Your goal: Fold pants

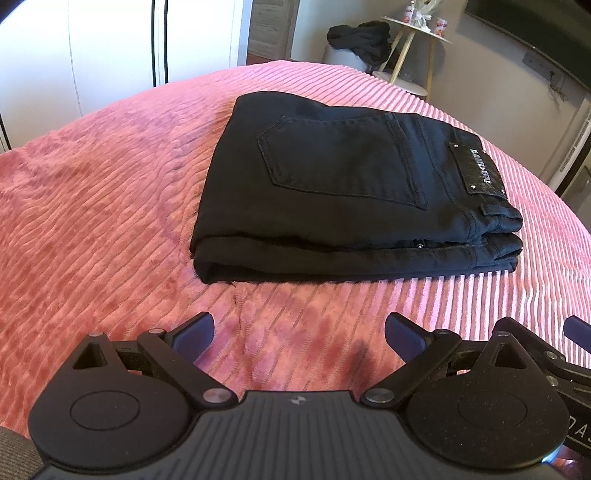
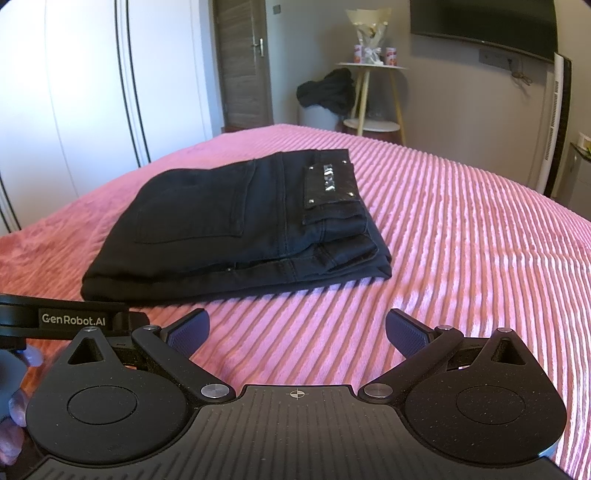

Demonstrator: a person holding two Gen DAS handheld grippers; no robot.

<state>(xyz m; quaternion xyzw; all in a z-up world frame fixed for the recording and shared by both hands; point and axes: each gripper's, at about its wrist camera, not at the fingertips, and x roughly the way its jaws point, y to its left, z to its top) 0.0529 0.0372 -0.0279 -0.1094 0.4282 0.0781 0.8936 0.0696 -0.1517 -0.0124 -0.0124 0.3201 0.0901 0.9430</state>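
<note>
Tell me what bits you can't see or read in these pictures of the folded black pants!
- Folded black denim pants: the legs are tucked under the top layer in both views, so their neatness is hidden.
- Shiny black brand patch: its lettering is too blurred to read in the right wrist view.
- Dark heap of clothing by the small round side table: too small and far to tell what it is.
- Pink ribbed bedspread: the gripper bodies hide its near edge.

bare pink bedspread [image 2: 461, 229] lies open around the folded pants [image 2: 236, 229], the lone obstacle.

Pink ribbed bedspread [image 1: 110, 206], folded black pants [image 1: 332, 192] lying flat on it
</note>
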